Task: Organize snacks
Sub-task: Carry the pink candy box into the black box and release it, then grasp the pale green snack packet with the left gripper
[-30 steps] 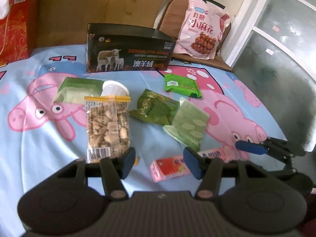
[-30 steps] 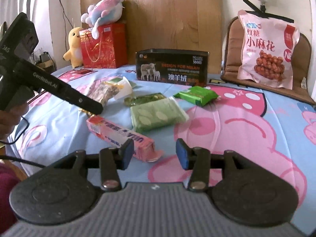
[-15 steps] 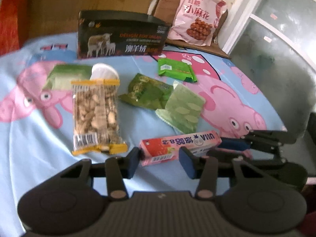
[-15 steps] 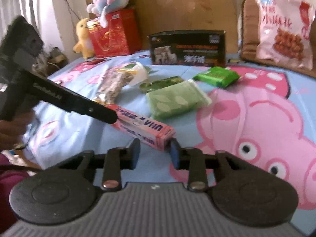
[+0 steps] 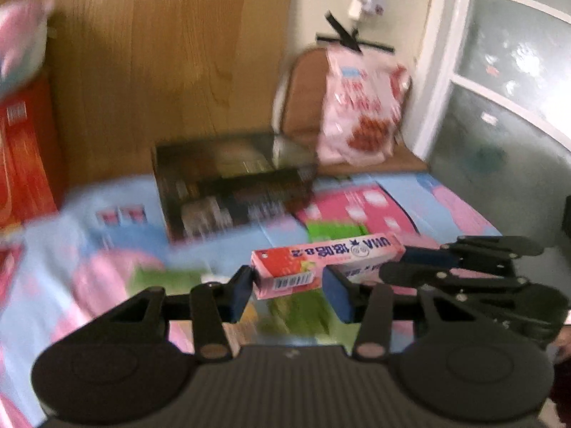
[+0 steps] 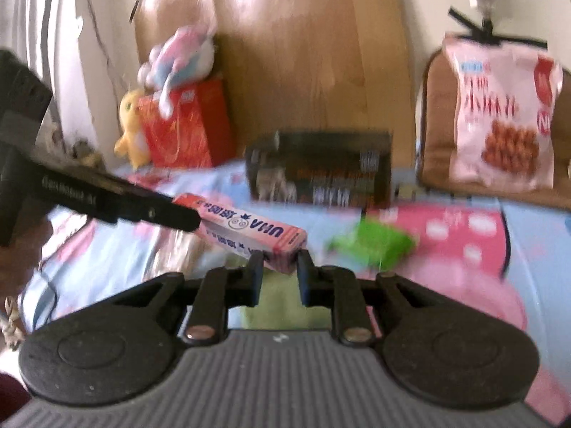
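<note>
A long pink candy box (image 5: 321,260) is held in the air above the bed by both grippers. My left gripper (image 5: 291,287) is shut on its near end. My right gripper (image 6: 280,267) is shut on its other end; the box shows there too (image 6: 249,230). The black open storage box (image 5: 232,185) stands at the back of the bedspread, also seen in the right wrist view (image 6: 319,169). A green packet (image 6: 374,244) lies on the bedspread below. Both views are motion-blurred.
A large pink snack bag (image 6: 499,117) leans on a brown chair (image 5: 303,96) at the back right. A red gift bag (image 6: 185,126) with plush toys (image 6: 178,57) stands at the back left. Other green packets (image 5: 296,314) lie blurred under the grippers.
Both grippers have closed on the pink candy box and lifted it off the bedspread. Both cameras have tilted up toward the black box.
</note>
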